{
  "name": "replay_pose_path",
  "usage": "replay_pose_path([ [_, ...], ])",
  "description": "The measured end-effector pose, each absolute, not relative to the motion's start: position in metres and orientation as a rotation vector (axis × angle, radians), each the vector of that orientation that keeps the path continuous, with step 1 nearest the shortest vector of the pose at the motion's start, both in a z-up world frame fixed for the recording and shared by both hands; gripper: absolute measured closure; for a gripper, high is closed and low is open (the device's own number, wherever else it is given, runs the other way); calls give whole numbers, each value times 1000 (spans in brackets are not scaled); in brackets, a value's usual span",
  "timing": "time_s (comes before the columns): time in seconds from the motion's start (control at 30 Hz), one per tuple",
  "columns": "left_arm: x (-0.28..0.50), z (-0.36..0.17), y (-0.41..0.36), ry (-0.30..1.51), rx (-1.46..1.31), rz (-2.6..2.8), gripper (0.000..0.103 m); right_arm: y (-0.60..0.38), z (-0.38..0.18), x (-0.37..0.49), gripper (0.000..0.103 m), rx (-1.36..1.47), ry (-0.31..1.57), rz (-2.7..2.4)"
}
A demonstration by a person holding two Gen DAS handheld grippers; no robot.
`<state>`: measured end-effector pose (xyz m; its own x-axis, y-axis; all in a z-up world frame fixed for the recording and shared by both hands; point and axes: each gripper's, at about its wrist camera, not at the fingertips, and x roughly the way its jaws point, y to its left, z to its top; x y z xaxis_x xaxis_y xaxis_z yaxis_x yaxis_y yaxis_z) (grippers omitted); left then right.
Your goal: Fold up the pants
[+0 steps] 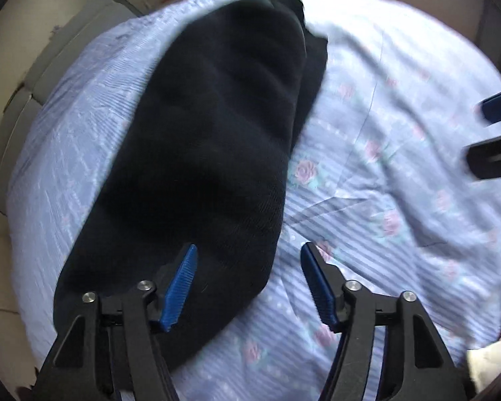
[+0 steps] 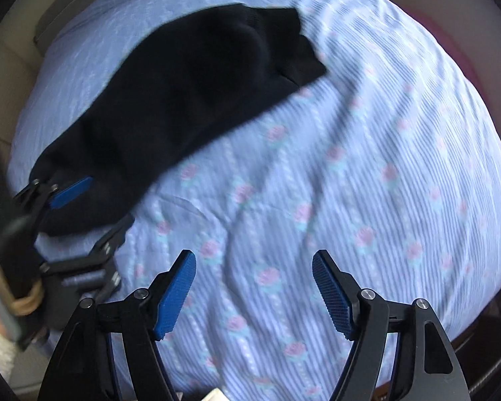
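Note:
Black pants (image 1: 203, 153) lie folded lengthwise in a long strip on a light blue floral bedsheet (image 1: 384, 173). My left gripper (image 1: 248, 250) is open, its left finger over the near end of the pants, its right finger over bare sheet. In the right wrist view the pants (image 2: 183, 93) run from upper middle to the left, and the left gripper (image 2: 93, 204) shows at their near end. My right gripper (image 2: 254, 257) is open and empty above the sheet (image 2: 350, 167), apart from the pants. Its fingers (image 1: 494, 127) show at the right edge of the left wrist view.
The bed's edge curves away at left, with a beige floor and a grey frame (image 1: 33, 77) beyond it. A white object (image 1: 491, 361) sits at the lower right of the left wrist view. A pink shape (image 2: 451, 50) lies past the sheet's far right edge.

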<state>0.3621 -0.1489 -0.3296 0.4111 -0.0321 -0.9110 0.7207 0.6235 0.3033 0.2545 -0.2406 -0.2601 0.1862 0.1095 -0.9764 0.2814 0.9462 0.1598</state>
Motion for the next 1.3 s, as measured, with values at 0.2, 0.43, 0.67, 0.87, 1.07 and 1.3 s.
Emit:
replay_pose_path([
  [0.2,400,-313,-130,1185,538,-514,60,-256,-262,252,30,400,1387,-97],
  [0.43,453,-286,-87,1241,305,-526,59,-219,-257,302,30,389,1309,151],
  [0.67,478,-285,-57,1344,118,-588,57,-168,-261,362,36,338,1268,447],
  [0.87,484,-290,-49,1336,112,-570,52,-126,-275,395,41,239,1290,594],
  [1.07,489,-293,-32,1369,1,-547,46,-93,-296,419,44,170,1335,672],
  [1.3,490,-267,44,1271,8,-367,29,-100,-339,397,48,354,1461,654],
])
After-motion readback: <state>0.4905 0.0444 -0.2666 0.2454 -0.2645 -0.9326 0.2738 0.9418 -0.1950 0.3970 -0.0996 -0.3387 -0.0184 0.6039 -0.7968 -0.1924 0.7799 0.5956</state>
